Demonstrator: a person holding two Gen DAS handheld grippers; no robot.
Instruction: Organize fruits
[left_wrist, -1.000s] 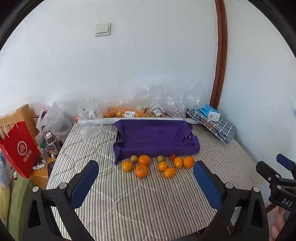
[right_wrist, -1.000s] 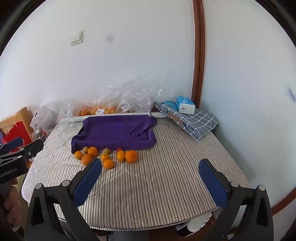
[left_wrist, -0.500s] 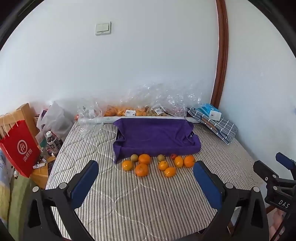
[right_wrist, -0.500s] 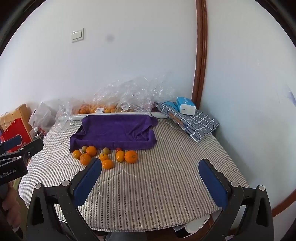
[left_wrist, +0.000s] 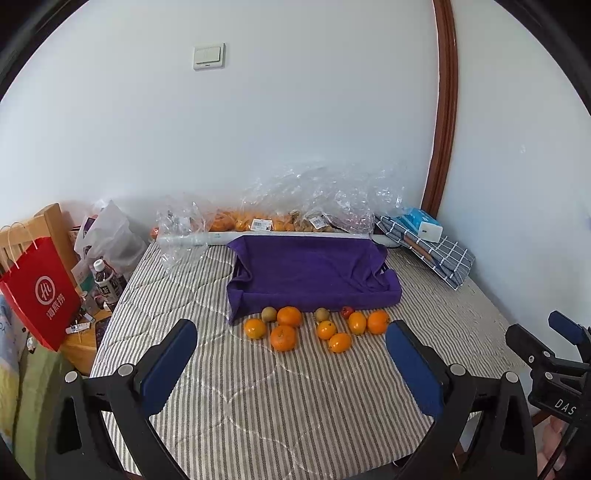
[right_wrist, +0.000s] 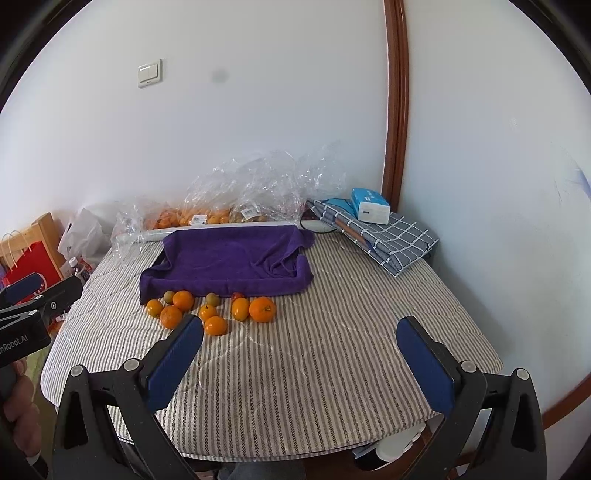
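Several oranges (left_wrist: 283, 336) (right_wrist: 262, 309), two small green-brown fruits (left_wrist: 269, 314) and one small red fruit (left_wrist: 346, 311) lie loose on the striped tablecloth (left_wrist: 258, 406), just in front of a tray draped in a purple towel (left_wrist: 310, 273) (right_wrist: 229, 258). My left gripper (left_wrist: 291, 363) is open and empty, held over the near part of the table, short of the fruit. My right gripper (right_wrist: 299, 358) is open and empty, to the right of the fruit.
Clear plastic bags of fruit (left_wrist: 280, 218) line the back wall. A folded checked cloth with a tissue pack (right_wrist: 369, 210) sits at the back right. A red paper bag (left_wrist: 40, 291), bottles and a white bag stand off the table's left edge.
Both views shifted slightly; the grippers drew back and rose a little. The fruit and towel have not moved.
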